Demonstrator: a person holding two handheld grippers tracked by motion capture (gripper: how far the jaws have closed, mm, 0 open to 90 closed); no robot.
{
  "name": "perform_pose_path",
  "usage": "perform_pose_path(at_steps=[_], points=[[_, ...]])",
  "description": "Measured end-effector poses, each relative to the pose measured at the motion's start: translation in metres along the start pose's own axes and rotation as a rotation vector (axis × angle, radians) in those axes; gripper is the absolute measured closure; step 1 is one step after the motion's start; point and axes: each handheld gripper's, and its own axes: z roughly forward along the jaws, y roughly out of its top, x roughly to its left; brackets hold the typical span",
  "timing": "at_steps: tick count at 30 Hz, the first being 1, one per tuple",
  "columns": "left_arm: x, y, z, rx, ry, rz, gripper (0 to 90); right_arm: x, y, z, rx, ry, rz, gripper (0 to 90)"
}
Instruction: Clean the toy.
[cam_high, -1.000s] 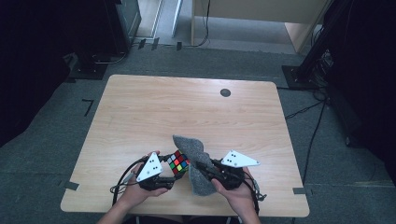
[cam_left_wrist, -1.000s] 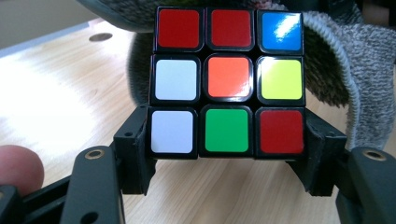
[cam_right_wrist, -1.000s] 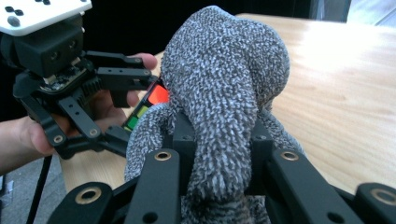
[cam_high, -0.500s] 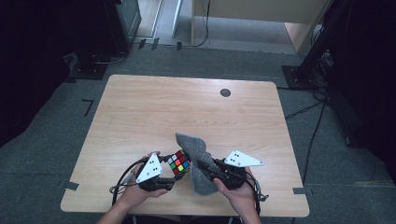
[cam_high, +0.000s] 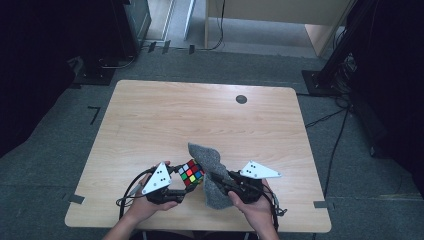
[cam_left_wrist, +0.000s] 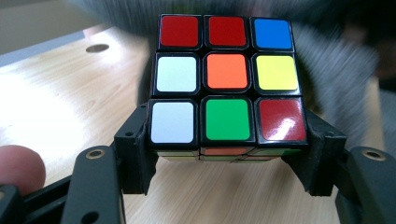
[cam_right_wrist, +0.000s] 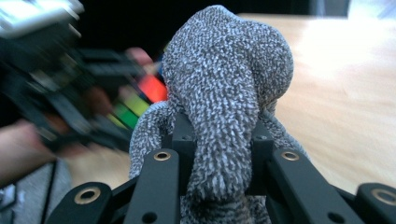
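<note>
A scrambled colour cube (cam_high: 191, 172) (cam_left_wrist: 227, 81) is held above the near part of the wooden table (cam_high: 200, 120), with my left gripper (cam_high: 184, 187) (cam_left_wrist: 226, 151) shut on its lower layer. Red, orange, white, yellow, green and blue stickers face the left gripper view. Beside it to the right hangs a grey knitted cloth (cam_high: 210, 172) (cam_right_wrist: 229, 88), bunched between the jaws of my right gripper (cam_high: 216, 181) (cam_right_wrist: 222, 140), which is shut on it. The cloth touches the cube's right side in the high view.
A small dark round disc (cam_high: 241, 99) lies on the table's far right part. Black stands and cables (cam_high: 330, 75) sit on the grey floor beyond the table. Tape marks (cam_high: 76, 198) flank the table's near corners.
The right gripper and cloth have shifted slightly against the cube; the left gripper and cube have kept their place.
</note>
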Motion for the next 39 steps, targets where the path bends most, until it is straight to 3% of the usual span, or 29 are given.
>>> perform_pose_path(at_steps=[4, 8, 12, 15, 17, 20, 23, 25, 27, 29, 32, 35, 37, 39], points=[[-0.002, 0.003, -0.002, -0.034, -0.019, -0.016, 34.1, 0.003, 0.001, 0.001, 0.009, 0.03, -0.001, 72.7], [0.003, 0.004, -0.006, -0.042, -0.009, -0.026, 34.1, -0.006, -0.008, 0.006, 0.034, 0.053, 0.059, 72.6], [0.008, 0.003, -0.008, -0.061, -0.007, -0.053, 34.1, -0.011, -0.01, 0.007, 0.063, 0.027, 0.061, 72.5], [0.006, 0.002, -0.007, -0.043, 0.017, -0.032, 34.1, -0.008, -0.004, 0.001, 0.011, 0.022, 0.078, 71.9], [0.004, 0.002, -0.006, -0.042, 0.008, -0.028, 34.1, -0.004, 0.0, -0.004, -0.03, 0.027, 0.076, 71.9], [0.001, 0.004, -0.005, -0.054, -0.005, -0.021, 34.1, 0.001, 0.003, -0.004, -0.037, 0.062, 0.061, 71.9], [0.001, 0.006, -0.007, -0.055, -0.004, -0.016, 34.1, -0.001, -0.003, 0.004, -0.002, 0.086, 0.072, 71.7], [0.003, 0.004, -0.007, -0.048, 0.002, -0.019, 34.1, -0.007, -0.008, 0.008, 0.018, 0.101, 0.112, 71.7], [0.005, 0.002, -0.007, -0.054, -0.004, -0.034, 34.1, -0.011, -0.01, 0.008, 0.062, 0.062, 0.107, 71.9], [0.003, 0.002, -0.006, -0.037, 0.005, -0.008, 34.1, -0.011, -0.007, 0.004, 0.05, 0.042, 0.102, 71.9], [-0.005, 0.001, -0.001, -0.004, 0.001, 0.038, 34.1, -0.003, 0.002, -0.002, -0.012, 0.073, 0.101, 71.8], [-0.009, 0.003, 0.001, -0.01, -0.001, 0.044, 34.1, 0.007, 0.005, 0.0, -0.02, 0.103, 0.068, 71.5], [-0.006, 0.004, -0.002, -0.027, -0.007, 0.024, 34.1, 0.003, 0.004, 0.0, -0.031, 0.125, 0.115, 71.5], [-0.001, 0.005, -0.006, -0.051, -0.012, -0.008, 34.1, -0.005, -0.001, 0.002, -0.006, 0.121, 0.15, 71.6]])
